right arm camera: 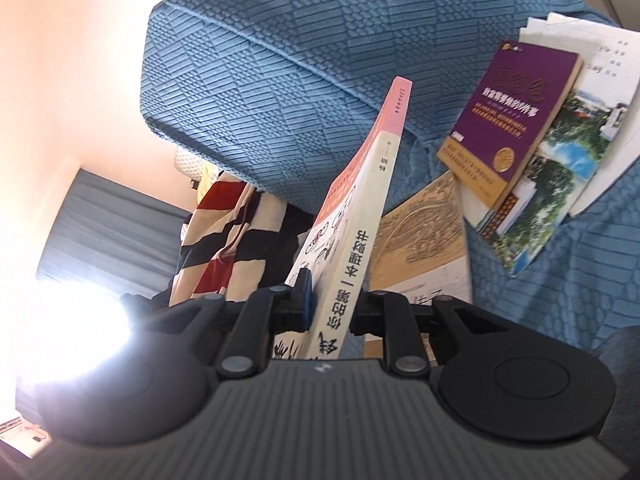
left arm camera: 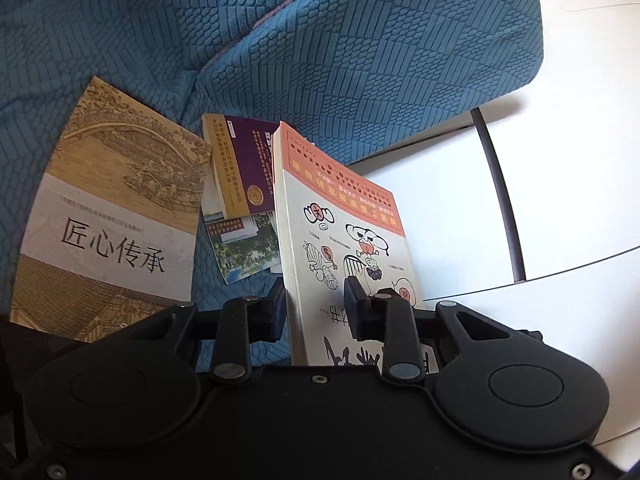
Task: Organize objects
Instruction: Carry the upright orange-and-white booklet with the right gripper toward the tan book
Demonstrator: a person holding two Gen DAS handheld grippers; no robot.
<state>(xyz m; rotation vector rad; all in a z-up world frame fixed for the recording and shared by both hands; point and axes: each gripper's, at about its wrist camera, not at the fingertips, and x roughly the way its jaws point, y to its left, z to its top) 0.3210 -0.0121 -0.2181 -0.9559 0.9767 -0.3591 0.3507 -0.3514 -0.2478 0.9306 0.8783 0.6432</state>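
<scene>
While both grippers clamp the same cartoon-covered book point(left arm camera: 344, 248), it stands on edge above the blue textured sofa cover point(left arm camera: 360, 60), lifted clear of the other books. In the left wrist view the left gripper point(left arm camera: 316, 308) has its two black pads pressed against the book's lower end, one on the back and one on the illustrated front cover, whose orange band with white characters runs across the far end. In the right wrist view the right gripper point(right arm camera: 332, 304) pinches the book from the spine side, the spine with its black characters facing the camera, a blue-edged pad on the cover side and the other pad partly hidden behind the spine. On the sofa cover beside the held book lies a tan book point(left arm camera: 112, 216) with a drawn bridge scene and large black characters on a pale band. Near it a purple book point(right arm camera: 508, 120) rests on top of a photo booklet point(right arm camera: 556, 184) showing trees and water, with white papers point(right arm camera: 600, 60) underneath. A striped red, black and cream cloth point(right arm camera: 228, 240) shows past the sofa's edge in the right wrist view.
</scene>
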